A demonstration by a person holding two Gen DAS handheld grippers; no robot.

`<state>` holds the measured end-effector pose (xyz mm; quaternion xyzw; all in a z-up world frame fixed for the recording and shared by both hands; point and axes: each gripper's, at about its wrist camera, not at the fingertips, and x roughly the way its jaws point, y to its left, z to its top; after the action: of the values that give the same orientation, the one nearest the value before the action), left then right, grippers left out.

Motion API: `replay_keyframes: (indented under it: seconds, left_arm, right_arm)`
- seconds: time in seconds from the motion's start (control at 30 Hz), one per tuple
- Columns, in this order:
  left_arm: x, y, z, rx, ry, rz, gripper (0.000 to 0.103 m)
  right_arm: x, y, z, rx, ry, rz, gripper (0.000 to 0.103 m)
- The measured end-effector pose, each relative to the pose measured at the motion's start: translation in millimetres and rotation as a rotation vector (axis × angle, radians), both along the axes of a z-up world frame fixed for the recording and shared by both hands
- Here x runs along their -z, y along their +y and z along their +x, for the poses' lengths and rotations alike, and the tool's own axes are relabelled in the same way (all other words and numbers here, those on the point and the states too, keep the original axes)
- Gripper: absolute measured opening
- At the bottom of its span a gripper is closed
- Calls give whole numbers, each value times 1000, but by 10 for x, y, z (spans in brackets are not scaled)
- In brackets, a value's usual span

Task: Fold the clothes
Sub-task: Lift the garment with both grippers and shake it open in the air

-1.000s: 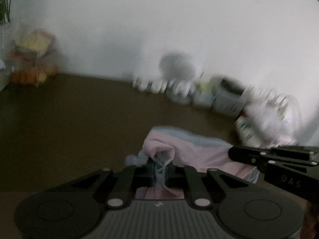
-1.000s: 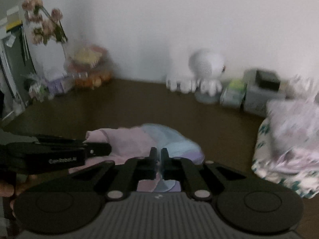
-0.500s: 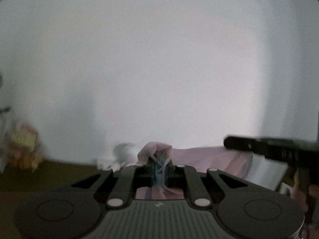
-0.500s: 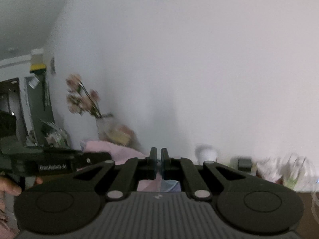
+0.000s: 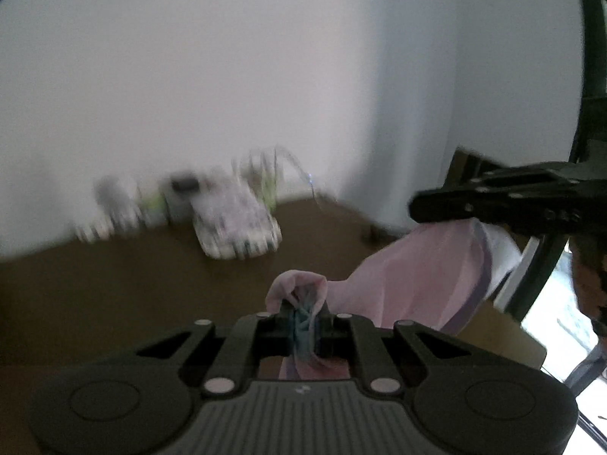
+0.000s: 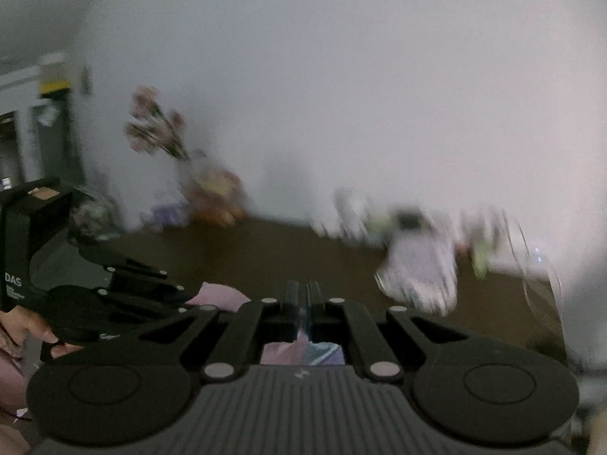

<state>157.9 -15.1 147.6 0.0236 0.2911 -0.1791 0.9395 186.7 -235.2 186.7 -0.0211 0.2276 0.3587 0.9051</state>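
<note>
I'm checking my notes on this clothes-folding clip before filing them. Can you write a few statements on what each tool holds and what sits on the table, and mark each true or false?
1. The left tool is shut on a bunched part of the pink garment. True.
2. The right tool stands wide open with nothing between its fingers. False: it is shut, with thin cloth pinched in it.
3. The garment lies spread flat on the brown table. False: it hangs in the air between the two tools.
4. A folded pile of patterned clothes rests on the table near the wall. True.
5. Pink flowers show in the right wrist view. True.
</note>
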Motion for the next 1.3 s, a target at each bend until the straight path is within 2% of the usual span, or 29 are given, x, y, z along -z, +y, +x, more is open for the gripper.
replay_keyframes:
  seconds: [0.07, 0.13, 0.17, 0.23, 0.3, 0.37, 0.4, 0.43, 0.47, 0.53, 0.6, 0.67, 0.8, 0.87, 0.97, 1.07, 1.13, 1.17, 1.23, 1.27, 1.3]
  left_arm:
    - [275, -70, 255, -13, 61, -10, 10]
    - [530, -105, 475, -45, 113, -33, 19]
    - [647, -105, 566, -71, 134, -52, 20]
    - [842, -77, 706, -112, 176, -72, 44]
    - [938, -29, 697, -123, 208, -78, 59]
    - [930, 102, 584, -139, 216, -80, 66]
    - [920, 165, 508, -141, 215, -77, 75]
    - [905, 215, 438, -139, 212, -69, 83]
    - [896, 274, 323, -126, 202, -49, 85]
    - [897, 320, 71, -92, 182, 14, 88]
    - [920, 288, -199, -50, 163, 103, 88]
    - [1023, 177, -421, -9, 146, 179, 88]
    - [1230, -45, -593, 39, 137, 252, 88]
    - [1301, -110, -598, 34, 127, 274, 88]
    - [1367, -170, -577, 27, 105, 302, 88]
    - [1422, -215, -562, 30, 97, 339, 83]
    - [1456, -223, -552, 37, 105, 345, 68]
    - [1472, -217, -546, 41, 112, 339, 64]
    - [1503, -205, -535, 49, 126, 328, 43]
    - [1518, -198, -529, 53, 133, 322, 39]
    - [1534, -192, -523, 57, 141, 316, 28]
  right_arm:
    - [268, -62, 93, 60, 68, -10, 4]
    - [554, -163, 231, 121, 137, -23, 4]
    - [688, -195, 301, 150, 168, -26, 4]
    - [955, -267, 413, 209, 227, -25, 5]
    - [1217, -409, 515, 255, 294, -10, 10]
    - [1427, -543, 582, 300, 337, -5, 28]
    - [1499, -603, 595, 319, 344, -8, 57]
    - [1520, -653, 582, 332, 328, -16, 80]
    - [1533, -693, 554, 340, 307, -26, 83]
    - [1502, -708, 413, 314, 241, -57, 83]
    - [1442, -603, 247, 230, 201, -73, 83]
    - [1502, -367, 69, 121, 160, -134, 83]
    - [1675, 175, -242, -48, 76, -270, 83]
    - [1733, 409, -288, -72, 47, -314, 82]
    - [1764, 639, -339, -58, 3, -371, 75]
    - [1827, 712, -299, -42, 6, -391, 63]
    - [1861, 731, -201, -36, 24, -386, 50]
    - [1874, 732, -151, -32, 33, -380, 47]
    - [1886, 707, -129, -19, 44, -370, 23]
    - [1877, 673, -121, -11, 51, -360, 18]
    - [1865, 639, -114, -1, 56, -350, 14]
